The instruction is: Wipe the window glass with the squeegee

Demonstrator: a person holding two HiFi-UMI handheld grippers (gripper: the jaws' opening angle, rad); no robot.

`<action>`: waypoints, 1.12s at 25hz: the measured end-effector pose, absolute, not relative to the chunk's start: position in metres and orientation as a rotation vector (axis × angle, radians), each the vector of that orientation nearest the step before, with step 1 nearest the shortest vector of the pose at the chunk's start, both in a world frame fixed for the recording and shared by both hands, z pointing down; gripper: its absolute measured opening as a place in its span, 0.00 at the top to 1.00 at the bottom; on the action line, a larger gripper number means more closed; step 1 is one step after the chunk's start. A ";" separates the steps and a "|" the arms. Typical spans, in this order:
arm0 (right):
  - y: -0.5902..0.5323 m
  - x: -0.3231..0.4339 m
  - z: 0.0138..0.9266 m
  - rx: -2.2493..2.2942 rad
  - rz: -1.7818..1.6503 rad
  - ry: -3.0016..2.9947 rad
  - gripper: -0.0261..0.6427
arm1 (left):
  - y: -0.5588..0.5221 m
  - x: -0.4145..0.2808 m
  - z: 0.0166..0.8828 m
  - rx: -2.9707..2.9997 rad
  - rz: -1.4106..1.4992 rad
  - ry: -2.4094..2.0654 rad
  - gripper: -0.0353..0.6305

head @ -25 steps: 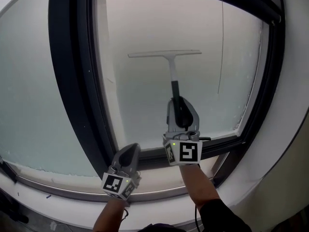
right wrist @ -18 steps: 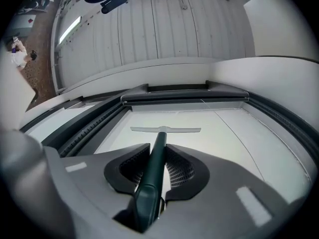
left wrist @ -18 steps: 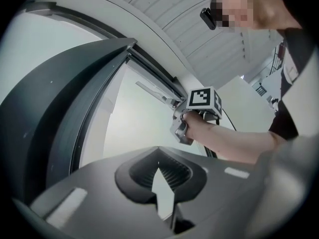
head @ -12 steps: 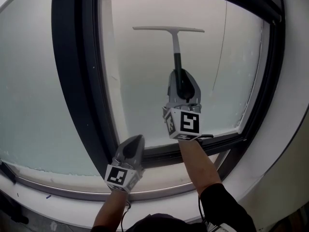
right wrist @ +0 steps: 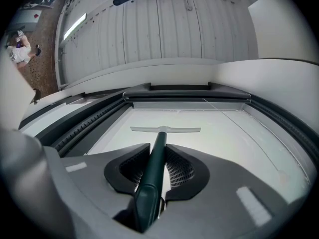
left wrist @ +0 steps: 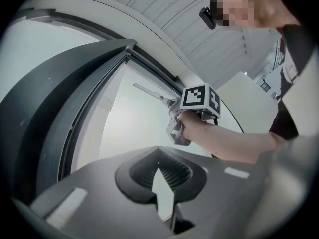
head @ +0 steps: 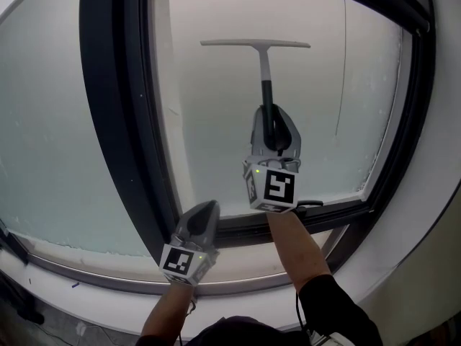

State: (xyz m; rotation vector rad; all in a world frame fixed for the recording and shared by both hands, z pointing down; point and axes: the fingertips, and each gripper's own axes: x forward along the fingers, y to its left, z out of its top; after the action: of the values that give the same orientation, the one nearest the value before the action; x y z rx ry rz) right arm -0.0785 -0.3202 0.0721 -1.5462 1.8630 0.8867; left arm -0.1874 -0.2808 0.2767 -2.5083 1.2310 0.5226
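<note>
A dark window frame (head: 108,121) surrounds the pale, frosted glass (head: 216,135), with a light sill below. The squeegee (head: 264,74) stands upright against the pane. Over the past second its blade has climbed from mid-pane to near the top and has now settled. This looks like the start of a downward stroke. The right gripper (head: 273,121) pinches its dark green handle. The left gripper (head: 207,209) waits low at the near left rail, jaws pressed together on nothing, well apart from the squeegee.
</note>
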 end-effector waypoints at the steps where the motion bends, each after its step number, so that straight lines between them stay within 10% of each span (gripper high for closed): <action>1: -0.320 -0.078 0.075 -1.550 0.887 1.866 0.82 | -0.281 -0.188 0.279 -2.509 0.519 1.234 0.95; 28: -0.305 -0.078 0.135 -1.598 0.831 1.909 0.82 | -0.270 -0.190 0.306 -2.556 0.497 1.257 0.95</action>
State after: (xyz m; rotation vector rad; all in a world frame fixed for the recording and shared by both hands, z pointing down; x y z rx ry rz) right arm -0.0784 -0.3045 0.1350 -1.5978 1.9087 0.8312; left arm -0.1904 -0.2699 0.3063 -2.5560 1.2570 0.4969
